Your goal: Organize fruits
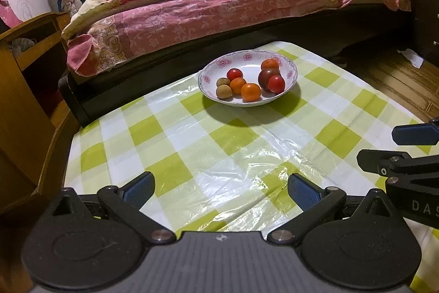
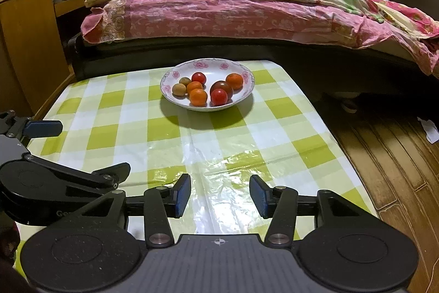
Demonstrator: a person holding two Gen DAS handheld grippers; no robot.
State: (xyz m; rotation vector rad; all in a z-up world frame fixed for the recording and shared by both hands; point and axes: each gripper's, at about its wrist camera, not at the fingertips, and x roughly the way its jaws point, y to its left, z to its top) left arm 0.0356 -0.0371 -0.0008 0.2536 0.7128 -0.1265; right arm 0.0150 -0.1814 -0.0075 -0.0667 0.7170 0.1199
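Left wrist view shows the left gripper (image 1: pixel 221 190) with its jaws spread wide, nothing between the blue pads, only the green-and-white checked tablecloth (image 1: pixel 175 128) beneath them. At the right edge of that view the right gripper (image 1: pixel 384 146) reaches in from the side. Right wrist view shows the right gripper (image 2: pixel 221 195) with its jaws parted and empty over the glossy cloth, and the left gripper (image 2: pixel 82 147) beside it at the left edge. Both grippers sit near the front of the table, well apart from the bowl (image 2: pixel 175 73). That white bowl with a pink flower rim stands toward the far edge of the table, near the bed (image 2: pixel 219 15). Inside it lie the fruits: two red tomatoes (image 2: pixel 218 96), three orange fruits (image 2: pixel 198 97), one dark reddish-brown fruit (image 2: pixel 219 85) and two small tan ones (image 2: pixel 179 89), clustered and touching. A wooden floor (image 2: pixel 384 155) runs to the right of the table.
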